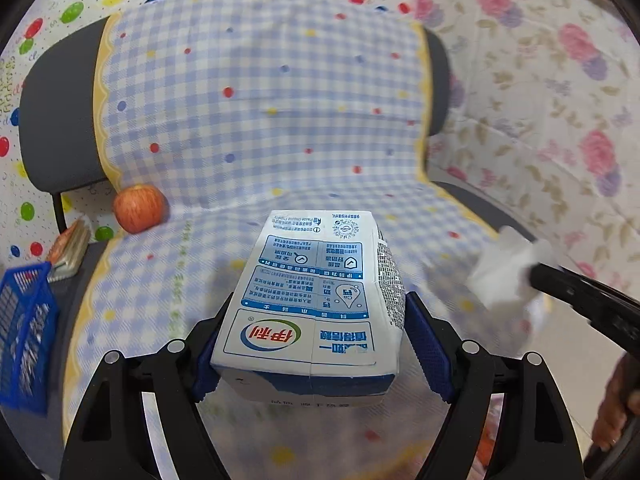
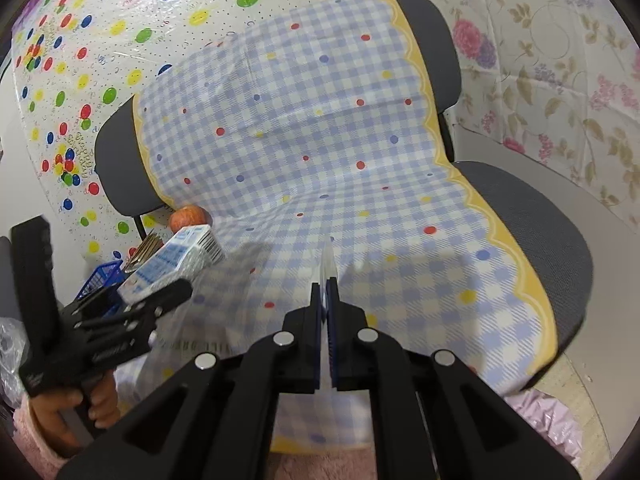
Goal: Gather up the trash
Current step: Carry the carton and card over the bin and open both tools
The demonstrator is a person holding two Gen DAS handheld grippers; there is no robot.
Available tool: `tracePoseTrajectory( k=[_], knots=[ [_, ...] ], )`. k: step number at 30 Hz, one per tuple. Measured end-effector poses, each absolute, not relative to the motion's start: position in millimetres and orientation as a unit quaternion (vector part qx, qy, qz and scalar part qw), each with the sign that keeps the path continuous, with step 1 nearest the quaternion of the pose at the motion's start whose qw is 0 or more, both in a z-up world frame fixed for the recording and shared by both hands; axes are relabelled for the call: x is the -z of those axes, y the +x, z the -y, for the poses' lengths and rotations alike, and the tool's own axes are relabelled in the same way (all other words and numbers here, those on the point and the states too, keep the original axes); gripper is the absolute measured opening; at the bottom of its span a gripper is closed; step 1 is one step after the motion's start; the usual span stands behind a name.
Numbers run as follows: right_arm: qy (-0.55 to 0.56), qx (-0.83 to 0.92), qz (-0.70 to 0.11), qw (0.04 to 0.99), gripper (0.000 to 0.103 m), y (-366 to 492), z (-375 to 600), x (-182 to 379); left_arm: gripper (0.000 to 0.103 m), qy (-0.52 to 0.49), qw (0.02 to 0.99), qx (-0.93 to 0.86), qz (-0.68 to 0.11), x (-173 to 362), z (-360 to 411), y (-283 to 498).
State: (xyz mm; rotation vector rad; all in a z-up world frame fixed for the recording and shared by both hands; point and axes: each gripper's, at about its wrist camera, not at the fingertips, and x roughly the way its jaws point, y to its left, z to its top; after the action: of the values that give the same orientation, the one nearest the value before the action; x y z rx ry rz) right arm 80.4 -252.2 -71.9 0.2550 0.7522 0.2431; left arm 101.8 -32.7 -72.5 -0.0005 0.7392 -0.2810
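The left gripper (image 1: 310, 344) pinches the carton (image 1: 316, 300) by its flat sides above the chair (image 2: 540, 216); likely empty, light, crushable. The right gripper (image 2: 325, 300), pressed together, nips a soft tissue (image 1: 506, 276).

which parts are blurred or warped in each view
Left wrist view: the milk carton between the fingers is sharp, while the blue basket, tissue and checked cloth smear with motion blur. Right wrist view: mostly sharp; fisheye bends the chair edges, dark corners.
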Motion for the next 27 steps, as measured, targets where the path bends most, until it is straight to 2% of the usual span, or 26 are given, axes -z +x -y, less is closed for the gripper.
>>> tracePoseTrajectory(
  k=[17, 27],
  knots=[
    [0.119, -0.03, -0.359, 0.925, 0.004, -29, 315, 61, 0.079, 0.052, 0.903, 0.258, -0.34, 67, 127, 7],
    [0.127, 0.06, -0.383, 0.913, 0.004, -91, 364, 81, 0.079, 0.08, 0.851, 0.376, -0.358, 83, 204, -18]
  ],
)
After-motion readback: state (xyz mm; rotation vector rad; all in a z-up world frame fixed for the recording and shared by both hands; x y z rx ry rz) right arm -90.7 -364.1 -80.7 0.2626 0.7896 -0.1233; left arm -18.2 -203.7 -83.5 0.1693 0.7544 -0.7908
